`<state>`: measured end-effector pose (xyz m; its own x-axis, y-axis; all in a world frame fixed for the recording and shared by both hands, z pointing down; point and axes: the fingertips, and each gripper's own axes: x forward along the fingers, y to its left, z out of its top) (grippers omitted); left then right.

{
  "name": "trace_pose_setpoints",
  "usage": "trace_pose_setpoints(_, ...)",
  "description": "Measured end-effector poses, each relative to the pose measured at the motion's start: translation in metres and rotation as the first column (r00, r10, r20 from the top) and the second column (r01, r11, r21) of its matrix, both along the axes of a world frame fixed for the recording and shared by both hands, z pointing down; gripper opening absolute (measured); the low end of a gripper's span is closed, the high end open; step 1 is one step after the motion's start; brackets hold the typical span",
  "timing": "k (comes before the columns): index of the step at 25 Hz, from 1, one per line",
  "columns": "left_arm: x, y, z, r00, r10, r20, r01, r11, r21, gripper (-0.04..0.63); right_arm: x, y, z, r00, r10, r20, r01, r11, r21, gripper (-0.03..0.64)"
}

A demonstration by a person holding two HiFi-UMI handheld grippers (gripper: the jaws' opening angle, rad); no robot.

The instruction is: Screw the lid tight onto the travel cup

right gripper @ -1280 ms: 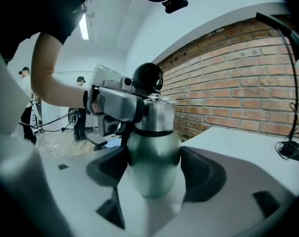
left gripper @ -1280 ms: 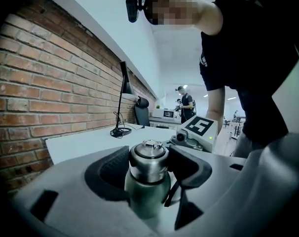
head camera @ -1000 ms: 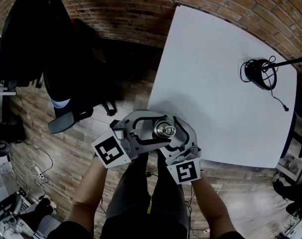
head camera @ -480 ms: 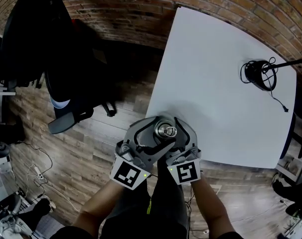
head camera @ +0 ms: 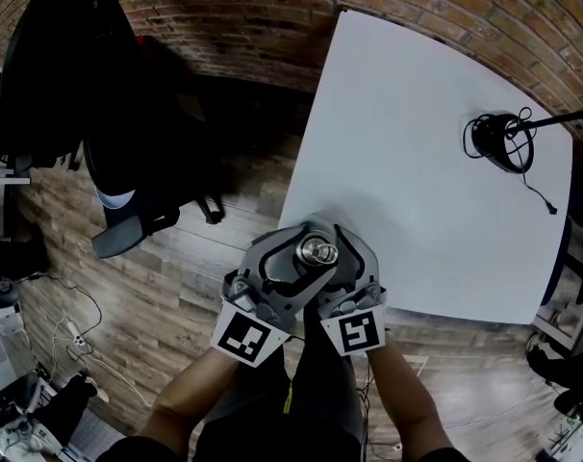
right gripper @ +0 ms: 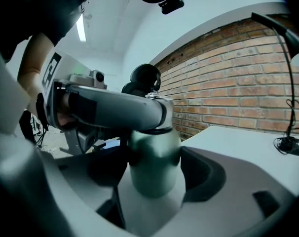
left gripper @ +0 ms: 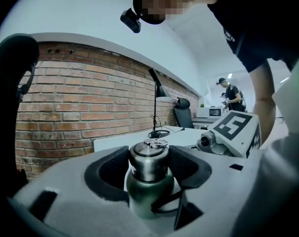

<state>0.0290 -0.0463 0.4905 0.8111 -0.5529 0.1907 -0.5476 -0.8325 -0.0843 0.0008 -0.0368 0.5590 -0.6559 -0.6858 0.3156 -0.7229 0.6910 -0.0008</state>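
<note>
Overhead, shows left gripper (head camera: pixel 306 243) and right gripper (head camera: pixel 335 263) meeting at the white desk's (head camera: pixel 417 162) near corner around the steel lid (head camera: pixel 317 250). Left gripper view: shows jaws, just closing, pressed against both sides of that lid atop the green travel cup (left gripper: pixel 148 196). Right gripper view: shows jaws clamped on the cup's body.

Lid (left gripper: pixel 148 158): glossy polished steel. Cup (left gripper: pixel 147 194): smooth green metal, satin sheen. Left tool (left gripper: pixel 148 163): matt grey plastic. Bench (head camera: pixel 417 162): smooth matt white. Wall (head camera: pixel 272 8): rough brick. Floor (head camera: pixel 157 287): wood planks.
</note>
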Motion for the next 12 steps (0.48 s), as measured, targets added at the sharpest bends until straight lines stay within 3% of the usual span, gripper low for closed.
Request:
trace_pose_setpoints(6,0.0062,0.0048,-0.0001,0.974,0.227,-0.021,-0.227,0.974,0.007,0.256,0.002,0.0005,0.0007,1.0,0.007,0.013,-0.007,1.0,-0.006,0.316)
trace_pose_setpoints(12,0.0065,0.0101,0.0014,0.904,0.426,-0.036,-0.426,0.905,-0.004,0.258,0.0011,-0.0001,0.0008,1.0,0.001,0.002,-0.001,1.0,-0.002,0.316)
